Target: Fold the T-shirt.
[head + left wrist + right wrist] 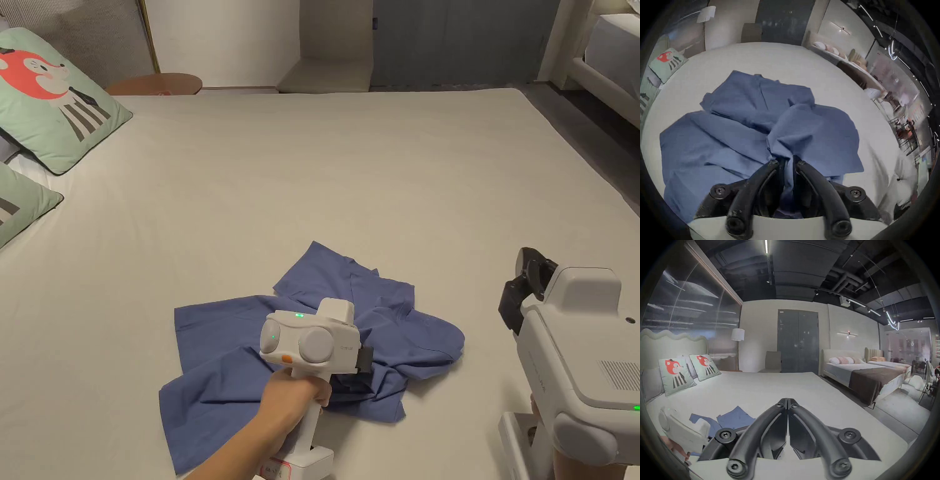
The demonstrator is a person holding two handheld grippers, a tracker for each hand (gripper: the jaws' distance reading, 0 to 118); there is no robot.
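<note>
A blue T-shirt (225,350) lies crumpled near the front of the white bed (375,175). A hand holds my left gripper (367,361) low over the shirt's middle. In the left gripper view its jaws (788,160) are shut on a bunched fold of the blue T-shirt (810,129), which runs down between them. My right gripper (524,289) is held off to the right of the shirt, above bare bed. Its jaws (787,402) are shut with nothing between them. The shirt (735,417) lies to its left.
Two green cushions (53,103) with a red animal print lean at the bed's far left. A round wooden side table (159,83) and a grey chair (328,62) stand beyond the bed. A second bed (867,374) stands to the right across a floor strip.
</note>
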